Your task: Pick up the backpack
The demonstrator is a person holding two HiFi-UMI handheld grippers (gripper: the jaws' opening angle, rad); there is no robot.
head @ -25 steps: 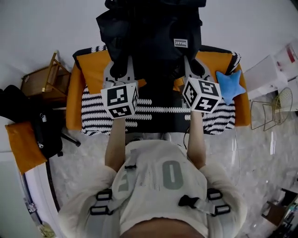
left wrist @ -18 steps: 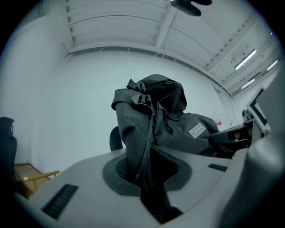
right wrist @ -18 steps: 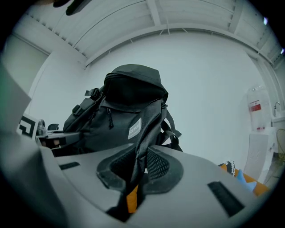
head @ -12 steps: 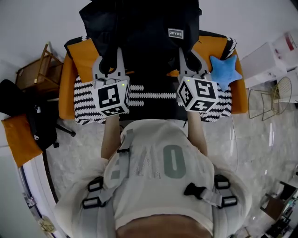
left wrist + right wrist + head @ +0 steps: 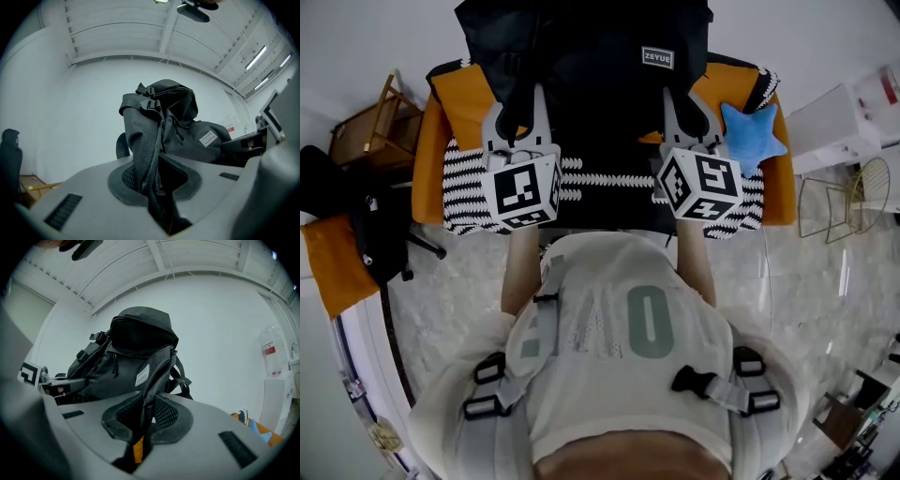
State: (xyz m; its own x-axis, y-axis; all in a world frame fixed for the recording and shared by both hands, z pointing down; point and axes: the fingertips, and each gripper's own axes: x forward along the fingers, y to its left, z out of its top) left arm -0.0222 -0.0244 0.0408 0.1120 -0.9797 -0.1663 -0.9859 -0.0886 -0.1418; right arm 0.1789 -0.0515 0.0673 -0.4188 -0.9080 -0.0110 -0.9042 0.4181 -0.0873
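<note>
A black backpack (image 5: 591, 75) hangs upright above an orange seat (image 5: 459, 94), with both grippers holding it up. My left gripper (image 5: 517, 111) is shut on the left shoulder strap (image 5: 143, 150), which runs up to the backpack's body (image 5: 187, 133). My right gripper (image 5: 682, 111) is shut on the right shoulder strap (image 5: 152, 380), with an orange bit of strap low between its jaws. In the right gripper view the backpack (image 5: 136, 343) fills the middle, its label facing me. Both straps look taut.
A black-and-white striped cover (image 5: 469, 178) lies over the orange seat below the backpack. A blue star cushion (image 5: 752, 139) sits at its right end. A wooden frame (image 5: 366, 131) and a dark chair (image 5: 366, 234) stand left, white furniture (image 5: 834, 131) right.
The backpack, both grippers and the seat have slid up in the head view as the person moved. Both grips on the straps are unchanged.
</note>
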